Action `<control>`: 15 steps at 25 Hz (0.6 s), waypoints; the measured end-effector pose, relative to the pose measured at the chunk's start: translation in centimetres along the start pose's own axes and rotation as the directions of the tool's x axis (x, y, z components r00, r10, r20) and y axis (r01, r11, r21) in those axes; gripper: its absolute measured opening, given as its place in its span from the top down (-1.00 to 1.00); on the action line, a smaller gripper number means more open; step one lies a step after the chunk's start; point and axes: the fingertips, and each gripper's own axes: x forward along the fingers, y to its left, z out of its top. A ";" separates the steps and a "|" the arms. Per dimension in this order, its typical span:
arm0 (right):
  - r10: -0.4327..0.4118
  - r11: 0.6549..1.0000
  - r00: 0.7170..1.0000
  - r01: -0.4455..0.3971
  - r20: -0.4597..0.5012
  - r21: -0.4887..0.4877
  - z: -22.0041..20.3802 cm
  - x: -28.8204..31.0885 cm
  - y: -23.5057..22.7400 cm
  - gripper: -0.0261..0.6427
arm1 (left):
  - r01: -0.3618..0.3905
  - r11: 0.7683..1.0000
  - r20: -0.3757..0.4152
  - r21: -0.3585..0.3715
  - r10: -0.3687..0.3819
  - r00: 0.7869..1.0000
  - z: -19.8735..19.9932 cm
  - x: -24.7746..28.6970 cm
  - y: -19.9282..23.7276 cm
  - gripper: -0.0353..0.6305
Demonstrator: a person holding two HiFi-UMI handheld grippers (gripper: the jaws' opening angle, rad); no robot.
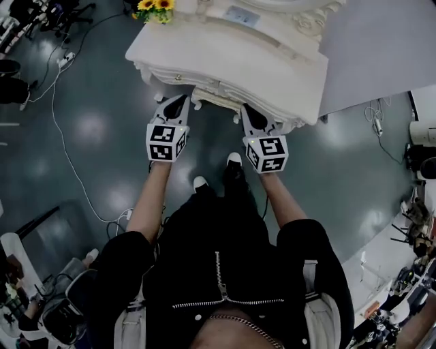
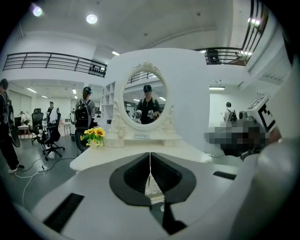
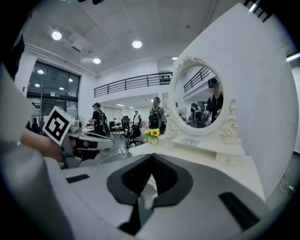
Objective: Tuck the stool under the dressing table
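Observation:
The white dressing table (image 1: 272, 61) stands straight ahead, with an oval mirror (image 2: 146, 101) on top and a carved front edge. A white ridged piece (image 1: 218, 95) shows under that front edge; I cannot tell whether it is the stool. My left gripper (image 1: 178, 102) and right gripper (image 1: 246, 109) are held side by side in the air just before the table front, both pointing at it. In the left gripper view the left gripper (image 2: 150, 154) has its jaws together and empty. The right gripper (image 3: 151, 158) also has its jaws together, holding nothing.
Sunflowers (image 1: 155, 8) sit on the table's left corner. A grey partition (image 1: 368, 48) backs the table at the right. Cables (image 1: 61, 136) trail over the dark floor at left. A cluttered bench (image 1: 409, 272) is at lower right. People stand in the background (image 2: 84, 112).

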 end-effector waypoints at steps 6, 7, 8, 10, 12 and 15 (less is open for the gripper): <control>-0.026 0.999 0.995 0.029 0.094 -0.029 4.6 -2.2 -0.1 0.90 | 0.013 0.999 0.073 0.046 -0.016 0.997 4.5 -2.6 -0.8 0.82; -0.029 0.999 0.994 0.033 0.107 -0.033 5.1 -2.5 0.0 0.90 | 0.014 0.998 0.080 0.054 -0.018 0.997 4.9 -2.9 -0.9 0.82; -0.031 0.999 0.993 0.036 0.116 -0.036 5.4 -2.9 0.1 0.91 | 0.014 0.998 0.085 0.061 -0.019 0.996 5.1 -3.3 -1.0 0.82; -0.033 0.998 0.992 0.039 0.122 -0.043 5.4 -3.6 0.5 0.91 | 0.012 0.998 0.089 0.067 -0.018 0.996 5.0 -4.0 -1.1 0.82; -0.034 0.998 0.992 0.040 0.123 -0.048 5.1 -4.3 0.9 0.91 | 0.013 0.998 0.090 0.067 -0.019 0.996 4.7 -4.5 -1.3 0.82; -0.037 0.998 0.991 0.044 0.127 -0.051 4.7 -5.2 1.2 0.91 | 0.015 0.998 0.099 0.069 -0.022 0.995 4.5 -5.3 -1.9 0.82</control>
